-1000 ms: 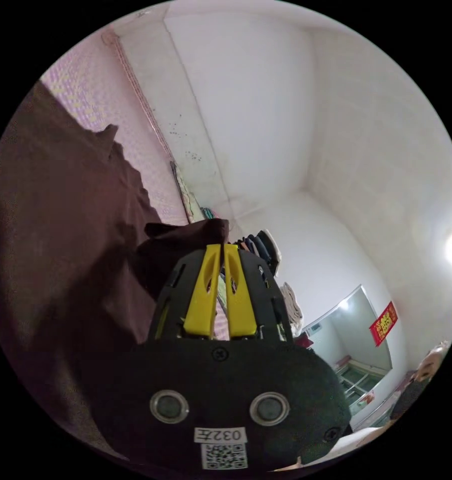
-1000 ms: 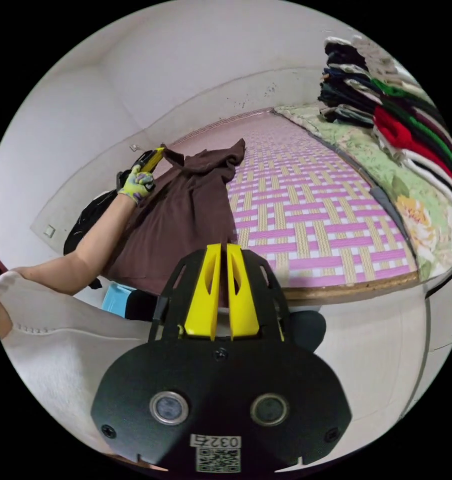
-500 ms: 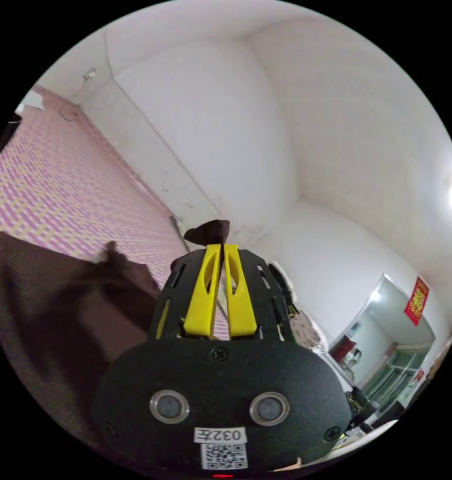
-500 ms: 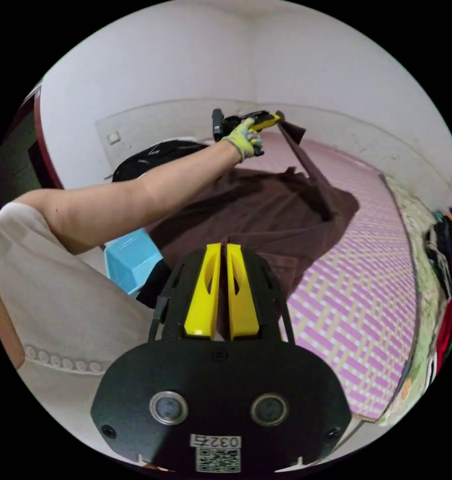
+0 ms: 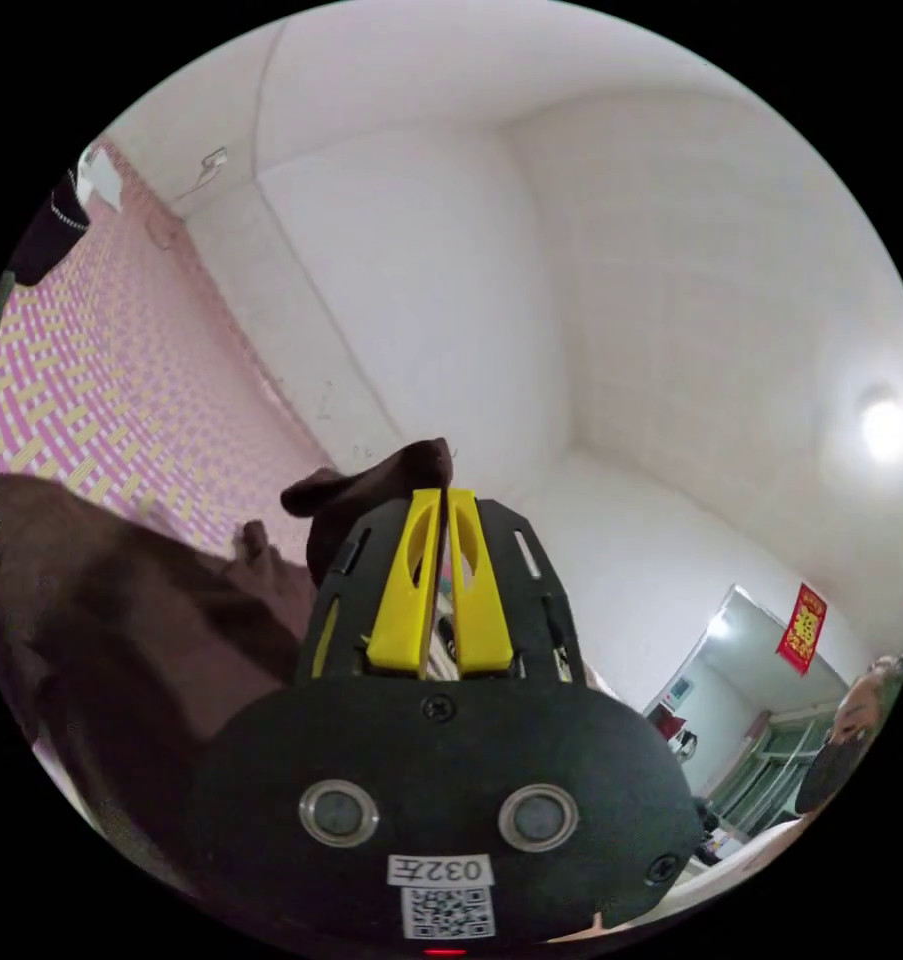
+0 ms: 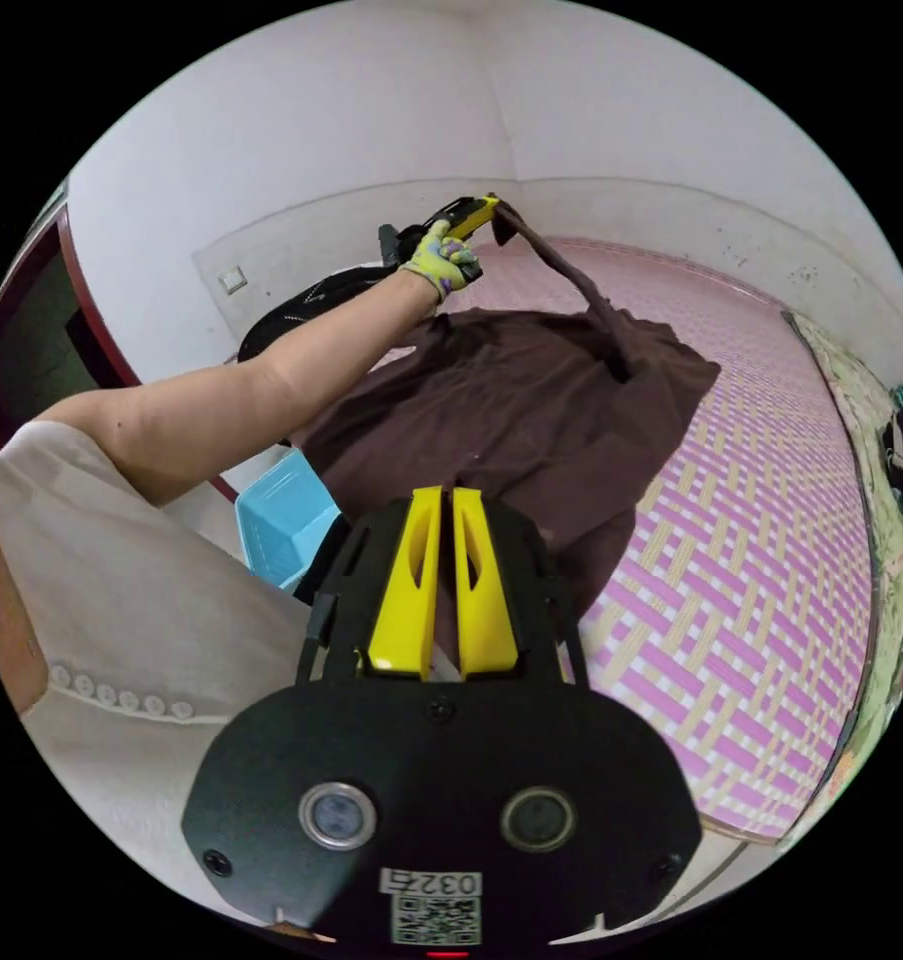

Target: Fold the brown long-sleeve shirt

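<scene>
My left gripper [image 5: 432, 492] is pinched tight on the end of a sleeve [image 6: 561, 270] of the brown shirt [image 6: 501, 400] and holds it up high. The rest of the shirt lies spread on the pink woven mat [image 6: 761, 600]. My right gripper [image 6: 433, 492] is down low by the shirt's near edge, its jaws close together, but I cannot tell if they hold cloth. A blue bin [image 6: 281, 515] sits beside the mat

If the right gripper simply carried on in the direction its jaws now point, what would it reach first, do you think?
Most likely the brown shirt, spread on the pink woven mat directly beyond the right gripper; its near hem already lies at the jaw tips, though depth is unclear.
</scene>
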The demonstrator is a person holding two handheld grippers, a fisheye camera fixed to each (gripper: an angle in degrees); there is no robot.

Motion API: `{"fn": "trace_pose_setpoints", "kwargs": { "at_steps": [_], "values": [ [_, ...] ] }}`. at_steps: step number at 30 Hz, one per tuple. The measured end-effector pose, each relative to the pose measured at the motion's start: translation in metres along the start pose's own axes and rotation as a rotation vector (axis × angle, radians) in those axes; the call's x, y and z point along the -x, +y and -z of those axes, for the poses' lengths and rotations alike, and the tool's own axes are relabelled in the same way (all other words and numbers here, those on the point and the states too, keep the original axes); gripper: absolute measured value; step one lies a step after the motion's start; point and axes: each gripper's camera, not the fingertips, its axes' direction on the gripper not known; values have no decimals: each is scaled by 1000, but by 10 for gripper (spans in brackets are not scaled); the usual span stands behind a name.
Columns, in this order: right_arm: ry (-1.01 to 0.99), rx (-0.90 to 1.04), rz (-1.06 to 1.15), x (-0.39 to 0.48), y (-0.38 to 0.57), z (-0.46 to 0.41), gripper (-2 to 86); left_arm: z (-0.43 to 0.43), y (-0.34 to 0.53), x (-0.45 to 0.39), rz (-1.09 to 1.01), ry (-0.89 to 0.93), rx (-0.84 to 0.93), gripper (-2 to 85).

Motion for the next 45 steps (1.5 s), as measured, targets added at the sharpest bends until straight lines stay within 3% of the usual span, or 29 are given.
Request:
{"fn": "trace_pose_setpoints", "kwargs": {
  "at_steps": [4,7,12,16,22,26,31,36,39,41,45],
  "values": [
    [-51,-13,-85,-32,9,2,-4,-5,2,20,88,-149,125,-11],
    [-89,-74,-159,-60,20,19,-3,-13,9,30,143,-162,120,-11],
    [-54,-204,-275,-99,44,61,-4,-77,7,3,153,-99,132,-11],
    [30,-300,-334,-122,54,106,-4,-146,-6,-50,147,59,120,-11],
    [50,-315,-164,-80,33,131,-4,-162,-33,-103,70,224,99,-10],
    [-21,-132,26,-39,8,81,-2,-100,-40,-83,-53,58,111,-11],
    [-108,103,47,-46,-2,1,10,-22,-31,-13,-12,-246,129,-11],
    [-369,146,-12,-72,-3,-14,79,-8,-4,40,99,-366,227,-11],
    [-291,-1,-62,-91,6,34,79,-43,17,17,-7,-341,314,-11],
    [-164,-97,-177,-121,22,70,70,-105,47,-21,-163,-348,491,-11],
    [-46,-61,-351,-163,38,80,75,-214,130,-74,-416,-394,786,-11]
  ]
}}
